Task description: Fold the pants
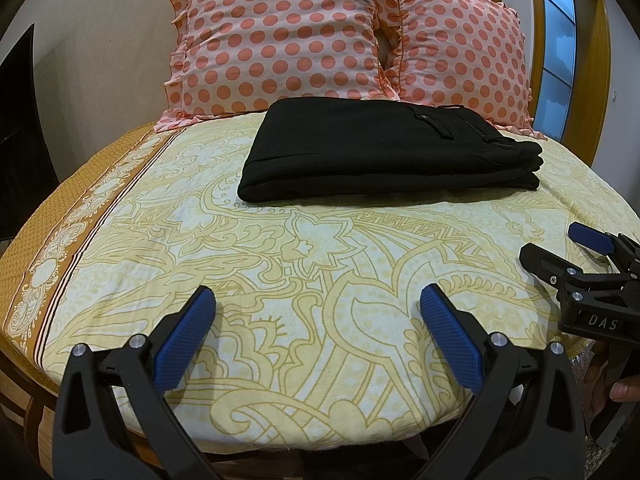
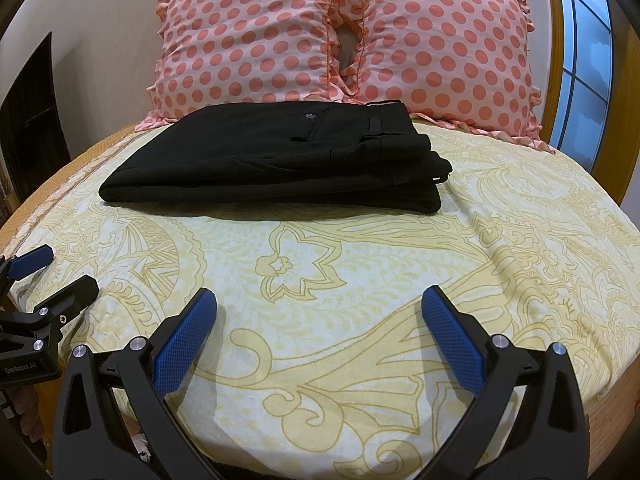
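Black pants [image 1: 380, 152] lie folded into a flat stacked rectangle on the bed, in front of the pillows; they also show in the right wrist view [image 2: 276, 160], waistband and pocket button on top at the right. My left gripper [image 1: 318, 300] is open and empty, above the near part of the bed, well short of the pants. My right gripper [image 2: 320, 300] is open and empty too, beside the left one. Each gripper shows in the other's view: the right one [image 1: 560, 248] at the right edge, the left one [image 2: 60, 272] at the left edge.
The bed has a yellow patterned sheet [image 1: 280, 260] with a brown border [image 1: 60, 248] on the left. Two pink polka-dot pillows [image 1: 280, 40] [image 1: 460, 48] stand at the head. A wooden frame and window [image 2: 588, 68] are at the right. A dark cabinet [image 1: 20, 128] is at the left.
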### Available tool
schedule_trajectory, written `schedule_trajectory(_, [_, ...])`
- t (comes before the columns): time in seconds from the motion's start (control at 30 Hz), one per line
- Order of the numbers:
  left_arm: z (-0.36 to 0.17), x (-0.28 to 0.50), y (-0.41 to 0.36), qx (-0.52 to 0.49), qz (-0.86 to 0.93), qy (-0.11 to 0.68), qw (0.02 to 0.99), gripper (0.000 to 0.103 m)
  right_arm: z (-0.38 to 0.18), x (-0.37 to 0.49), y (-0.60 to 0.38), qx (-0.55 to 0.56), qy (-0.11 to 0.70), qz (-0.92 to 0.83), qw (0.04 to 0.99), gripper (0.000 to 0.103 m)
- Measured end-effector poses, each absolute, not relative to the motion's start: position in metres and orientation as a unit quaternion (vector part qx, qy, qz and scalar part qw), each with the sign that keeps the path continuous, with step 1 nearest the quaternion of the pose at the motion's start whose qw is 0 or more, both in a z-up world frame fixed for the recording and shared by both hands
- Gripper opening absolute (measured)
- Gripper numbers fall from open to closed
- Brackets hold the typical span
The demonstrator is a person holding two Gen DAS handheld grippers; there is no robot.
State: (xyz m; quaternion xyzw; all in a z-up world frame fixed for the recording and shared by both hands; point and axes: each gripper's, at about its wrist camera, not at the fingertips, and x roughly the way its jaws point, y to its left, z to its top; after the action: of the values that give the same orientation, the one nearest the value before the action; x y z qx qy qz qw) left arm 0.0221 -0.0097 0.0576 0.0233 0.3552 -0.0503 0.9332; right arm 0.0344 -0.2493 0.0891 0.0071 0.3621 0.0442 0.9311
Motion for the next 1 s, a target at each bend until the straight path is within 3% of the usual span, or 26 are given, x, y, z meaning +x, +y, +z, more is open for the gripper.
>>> schedule_trajectory(1.0, [0.0575, 0.0226, -0.0091, 0.025, -0.05, 0.349, 0.935, 0.101, 0.0886, 0.0336, -0.2464, 0.008, 0.361, 0.041, 0.932, 0.102])
